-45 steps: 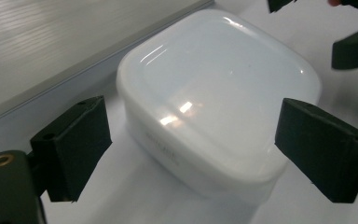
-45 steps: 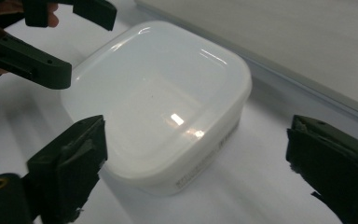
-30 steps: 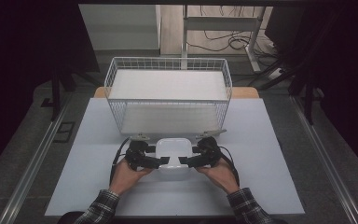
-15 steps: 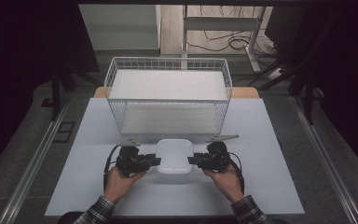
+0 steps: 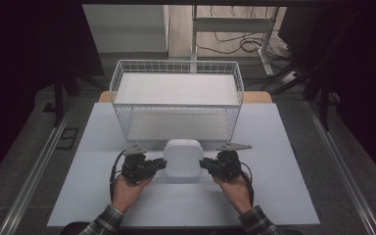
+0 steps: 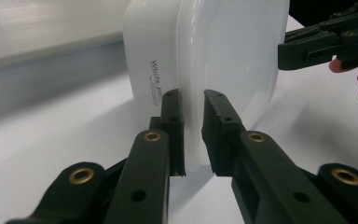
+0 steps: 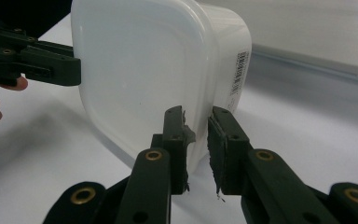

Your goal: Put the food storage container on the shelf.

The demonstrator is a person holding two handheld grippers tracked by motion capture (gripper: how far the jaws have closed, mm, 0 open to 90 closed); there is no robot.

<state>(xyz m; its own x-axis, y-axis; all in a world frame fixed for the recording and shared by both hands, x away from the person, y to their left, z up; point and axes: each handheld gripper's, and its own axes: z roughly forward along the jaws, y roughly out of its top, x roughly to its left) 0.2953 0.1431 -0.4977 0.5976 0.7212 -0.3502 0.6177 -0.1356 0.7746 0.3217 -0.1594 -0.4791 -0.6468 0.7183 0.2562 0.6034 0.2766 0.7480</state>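
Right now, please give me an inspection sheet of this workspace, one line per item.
Surface: white table, bare around the things.
Job's things: white plastic container lying on its side; white wire basket behind it, nothing seen inside.
Clutter: nothing seen.
Grippers: left gripper and right gripper each clamp the container's rim from opposite sides.
Cables: black cables trail from the grippers; more cables on the floor behind.
Surroundings: dark room, metal rails beside the table.
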